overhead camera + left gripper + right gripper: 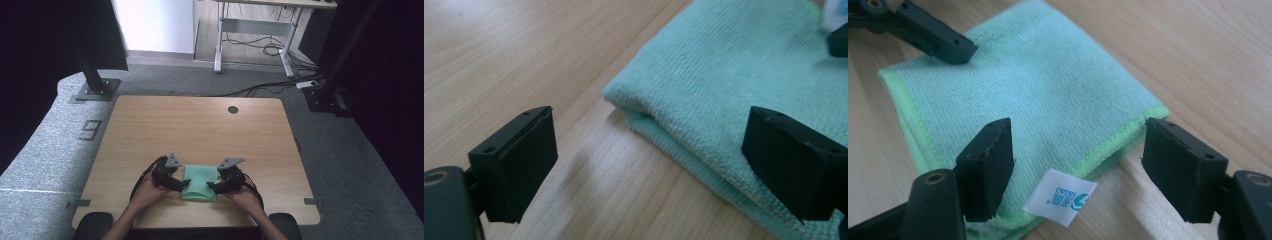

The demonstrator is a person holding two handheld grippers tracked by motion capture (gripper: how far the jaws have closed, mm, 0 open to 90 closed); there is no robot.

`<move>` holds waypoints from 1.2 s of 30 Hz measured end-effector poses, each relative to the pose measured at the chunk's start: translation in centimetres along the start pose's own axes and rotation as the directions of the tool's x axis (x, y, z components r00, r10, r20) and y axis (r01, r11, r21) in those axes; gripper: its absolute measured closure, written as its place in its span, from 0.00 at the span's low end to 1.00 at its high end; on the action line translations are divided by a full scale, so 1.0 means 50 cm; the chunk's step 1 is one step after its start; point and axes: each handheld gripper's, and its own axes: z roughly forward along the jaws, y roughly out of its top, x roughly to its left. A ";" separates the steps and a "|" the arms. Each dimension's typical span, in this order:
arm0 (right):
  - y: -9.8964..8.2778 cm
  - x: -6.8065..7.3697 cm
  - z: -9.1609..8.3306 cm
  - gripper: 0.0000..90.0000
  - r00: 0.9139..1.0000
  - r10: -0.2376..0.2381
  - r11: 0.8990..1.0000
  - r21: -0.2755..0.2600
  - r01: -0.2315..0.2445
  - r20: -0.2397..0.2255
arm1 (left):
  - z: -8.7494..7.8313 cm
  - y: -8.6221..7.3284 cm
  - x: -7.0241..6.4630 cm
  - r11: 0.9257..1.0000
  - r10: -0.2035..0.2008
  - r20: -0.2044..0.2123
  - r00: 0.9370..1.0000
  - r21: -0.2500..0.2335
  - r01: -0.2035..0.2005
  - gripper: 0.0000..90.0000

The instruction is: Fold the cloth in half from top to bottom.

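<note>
A folded mint-green cloth [200, 182] lies flat near the front edge of the wooden table [200, 125]. My left gripper [184, 186] is at the cloth's left edge. In the left gripper view it [651, 150] stands open, its jaws wide apart around the folded corner of the cloth [734, 75] without touching it. My right gripper [212, 186] is at the cloth's right edge. In the right gripper view it [1078, 155] is open above the hemmed edge of the cloth [1038, 95], near a white label [1059, 197].
A round cable hole [233, 109] sits at the table's far side. A black frame post [92, 75] stands at the back left, and another [332, 85] at the back right. Desk legs [218, 45] and cables [260, 47] are on the floor beyond.
</note>
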 end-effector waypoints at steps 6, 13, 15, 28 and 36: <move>-0.020 0.007 -0.007 0.31 1.000 -0.006 1.000 0.026 0.006 0.008 | 0.011 -0.003 0.002 1.000 -0.009 -0.011 1.000 0.017 0.009 0.07; -0.049 0.013 -0.014 0.31 1.000 -0.007 0.999 0.039 0.006 0.024 | 0.014 -0.007 0.004 1.000 -0.025 -0.013 1.000 0.013 0.025 0.06; -0.051 0.012 -0.013 0.31 1.000 -0.001 0.999 0.038 0.000 0.028 | 0.011 -0.006 0.001 1.000 -0.028 -0.018 0.999 0.007 0.028 0.06; -0.054 0.010 -0.010 0.28 0.999 0.016 0.999 0.033 -0.017 0.034 | -0.028 -0.041 -0.052 1.000 -0.010 0.003 1.000 0.030 0.010 0.07; -0.056 0.037 -0.022 0.26 1.000 -0.011 1.000 0.027 0.010 0.019 | -0.020 -0.045 -0.052 0.999 -0.018 -0.008 1.000 0.038 0.018 0.07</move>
